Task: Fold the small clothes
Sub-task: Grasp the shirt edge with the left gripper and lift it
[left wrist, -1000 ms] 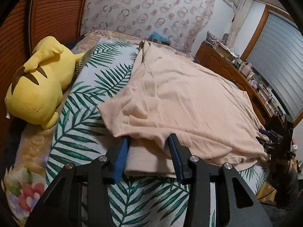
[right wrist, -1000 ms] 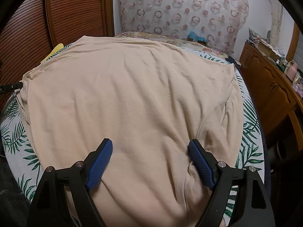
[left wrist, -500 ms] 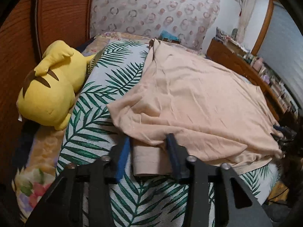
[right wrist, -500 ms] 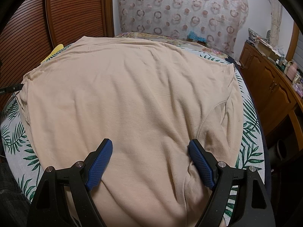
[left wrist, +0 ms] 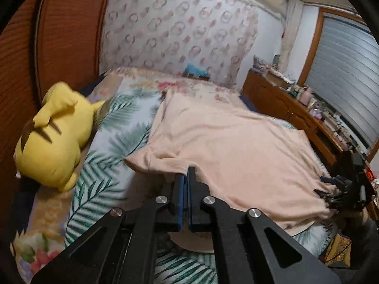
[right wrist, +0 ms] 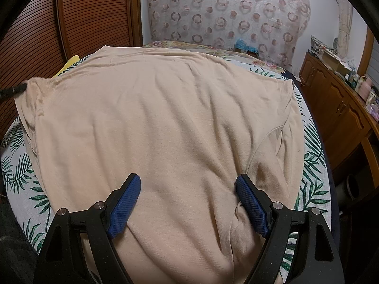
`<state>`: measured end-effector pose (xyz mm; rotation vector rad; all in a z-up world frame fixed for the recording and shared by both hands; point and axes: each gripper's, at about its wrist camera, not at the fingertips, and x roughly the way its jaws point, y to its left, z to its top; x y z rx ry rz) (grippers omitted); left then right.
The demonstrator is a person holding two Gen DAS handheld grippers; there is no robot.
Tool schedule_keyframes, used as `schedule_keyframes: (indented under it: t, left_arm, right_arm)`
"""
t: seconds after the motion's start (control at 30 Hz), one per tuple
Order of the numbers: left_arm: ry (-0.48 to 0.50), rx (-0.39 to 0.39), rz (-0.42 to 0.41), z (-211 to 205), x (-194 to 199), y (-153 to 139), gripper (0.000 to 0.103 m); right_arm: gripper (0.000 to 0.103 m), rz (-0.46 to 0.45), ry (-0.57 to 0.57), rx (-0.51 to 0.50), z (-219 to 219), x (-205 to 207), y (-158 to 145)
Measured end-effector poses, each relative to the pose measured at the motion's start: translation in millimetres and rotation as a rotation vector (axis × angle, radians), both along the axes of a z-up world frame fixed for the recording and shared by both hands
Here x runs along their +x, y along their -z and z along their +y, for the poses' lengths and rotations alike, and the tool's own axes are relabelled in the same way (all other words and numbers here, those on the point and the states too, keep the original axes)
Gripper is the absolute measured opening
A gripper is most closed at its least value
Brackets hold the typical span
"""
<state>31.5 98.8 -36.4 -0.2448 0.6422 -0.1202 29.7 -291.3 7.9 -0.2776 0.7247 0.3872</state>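
Between the clamped left tongs point(left wrist: 185, 174) sits the shirt's point(left wrist: 227, 151) edge; right tongs point(right wrist: 188, 184) gape above it.

Peach shirt point(right wrist: 165, 123), green palm-leaf bedsheet point(left wrist: 113, 146), yellow plush toy point(left wrist: 52, 149), blue-padded black left claw point(left wrist: 186, 177)

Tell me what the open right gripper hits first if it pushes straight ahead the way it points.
Most likely the peach cotton shirt spread on the leaf-print bedcover; the right gripper angles down onto it, nothing between. Depth is uncertain.
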Motion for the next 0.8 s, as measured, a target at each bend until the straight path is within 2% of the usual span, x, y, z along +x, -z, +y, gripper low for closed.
schedule_keyframes:
  t: [0.4,0.8]
  left_arm:
    - [0.190,0.034,-0.125,-64,23,-49,0.002]
    - [0.500,0.030,-0.189,-176,60,-100,0.002]
  right_arm:
    - [0.084,-0.003,-0.002,0.026,-7,-7,-6]
    - [0.084,-0.145,0.093,0.079,-62,-43,-52]
